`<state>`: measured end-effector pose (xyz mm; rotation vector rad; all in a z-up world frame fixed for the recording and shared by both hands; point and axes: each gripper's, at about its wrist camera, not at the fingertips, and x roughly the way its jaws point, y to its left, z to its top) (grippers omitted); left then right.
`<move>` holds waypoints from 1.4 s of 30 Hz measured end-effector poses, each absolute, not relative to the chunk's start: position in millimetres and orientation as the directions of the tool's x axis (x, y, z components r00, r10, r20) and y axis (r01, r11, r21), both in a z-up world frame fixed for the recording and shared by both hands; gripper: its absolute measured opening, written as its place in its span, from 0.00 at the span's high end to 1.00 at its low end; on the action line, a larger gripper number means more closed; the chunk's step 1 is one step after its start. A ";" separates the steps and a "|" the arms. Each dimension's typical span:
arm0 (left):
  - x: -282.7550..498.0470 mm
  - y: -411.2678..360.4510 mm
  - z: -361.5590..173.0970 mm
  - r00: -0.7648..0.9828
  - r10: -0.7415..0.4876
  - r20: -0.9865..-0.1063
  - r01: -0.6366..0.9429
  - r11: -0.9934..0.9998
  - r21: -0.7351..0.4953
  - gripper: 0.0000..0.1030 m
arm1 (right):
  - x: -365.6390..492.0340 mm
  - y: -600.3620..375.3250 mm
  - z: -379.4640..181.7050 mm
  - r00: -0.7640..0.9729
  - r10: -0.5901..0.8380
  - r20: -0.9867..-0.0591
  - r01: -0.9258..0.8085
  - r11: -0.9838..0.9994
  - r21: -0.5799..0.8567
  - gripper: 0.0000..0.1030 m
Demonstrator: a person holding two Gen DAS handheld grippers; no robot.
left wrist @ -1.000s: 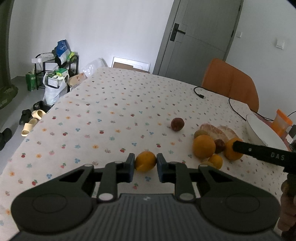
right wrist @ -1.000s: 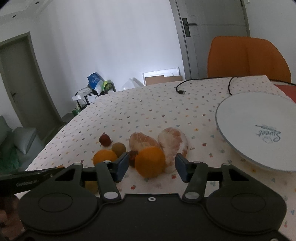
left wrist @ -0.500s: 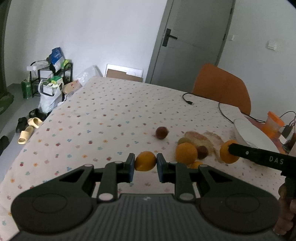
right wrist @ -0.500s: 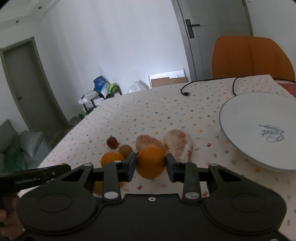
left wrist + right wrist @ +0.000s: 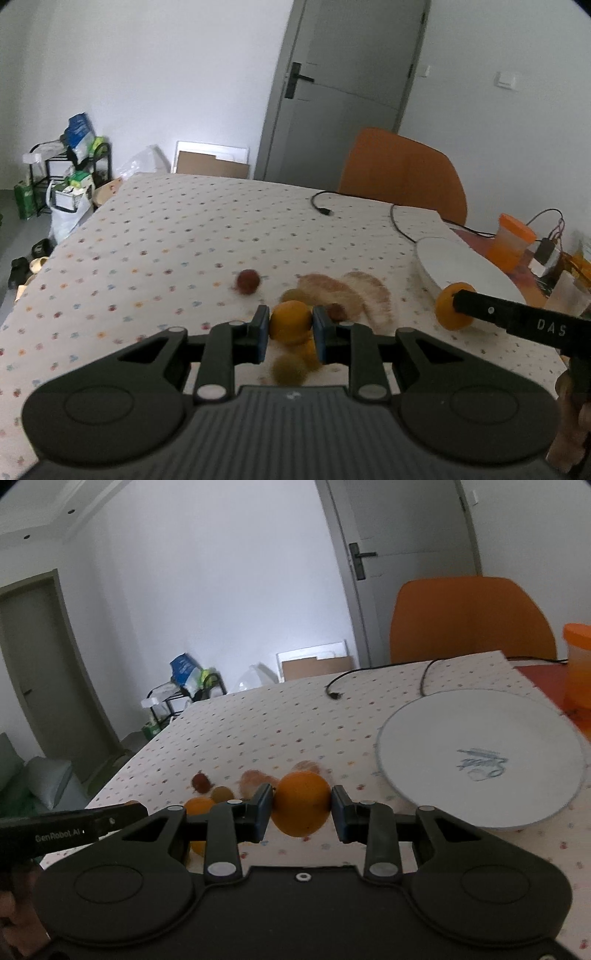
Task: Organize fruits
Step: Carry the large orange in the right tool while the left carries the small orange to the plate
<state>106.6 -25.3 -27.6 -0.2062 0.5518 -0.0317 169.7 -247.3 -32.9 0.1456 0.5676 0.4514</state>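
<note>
left of the plate [image 5: 480, 716], 1 orange [image 5: 302, 803] is clamped by the right gripper [image 5: 302, 812], 1 small orange [image 5: 290, 322] by the left gripper [image 5: 290, 334]; roll-off is risked if released at the rim.

Dotted tablecloth [image 5: 177, 236] covers the table. Black cable [image 5: 320, 203] lies at its far edge. Orange chair [image 5: 400, 173] stands behind the table. Grey door [image 5: 347, 81], shut, far wall. Cluttered black rack [image 5: 62, 170], far left. Orange-lidded container [image 5: 511, 242], far right.
</note>
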 end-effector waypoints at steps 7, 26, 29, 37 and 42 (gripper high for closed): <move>115.5 -54.6 -21.6 0.851 -0.119 -0.512 0.026 0.982 -0.186 0.77 | 165.2 -271.4 -30.0 0.770 0.431 -0.471 -0.348 0.902 0.257 0.68; 160.9 -142.3 -16.9 0.832 -0.199 -0.518 0.159 0.980 -0.121 0.77 | 170.0 -350.6 -30.3 0.851 0.316 -0.420 -0.203 0.935 0.292 0.68; 168.3 -151.5 -18.5 0.827 -0.202 -0.524 0.166 0.979 -0.115 0.77 | 173.3 -360.7 -32.5 0.856 0.301 -0.420 -0.186 0.938 0.292 0.68; 186.8 -173.2 -23.1 0.814 -0.221 -0.537 0.196 0.975 -0.105 0.77 | 181.2 -381.1 -43.5 0.854 0.292 -0.431 -0.160 0.935 0.318 0.68; 201.4 -185.9 -28.7 0.799 -0.240 -0.551 0.216 0.970 -0.111 0.77 | 184.9 -385.7 -48.0 0.850 0.293 -0.437 -0.156 0.934 0.322 0.68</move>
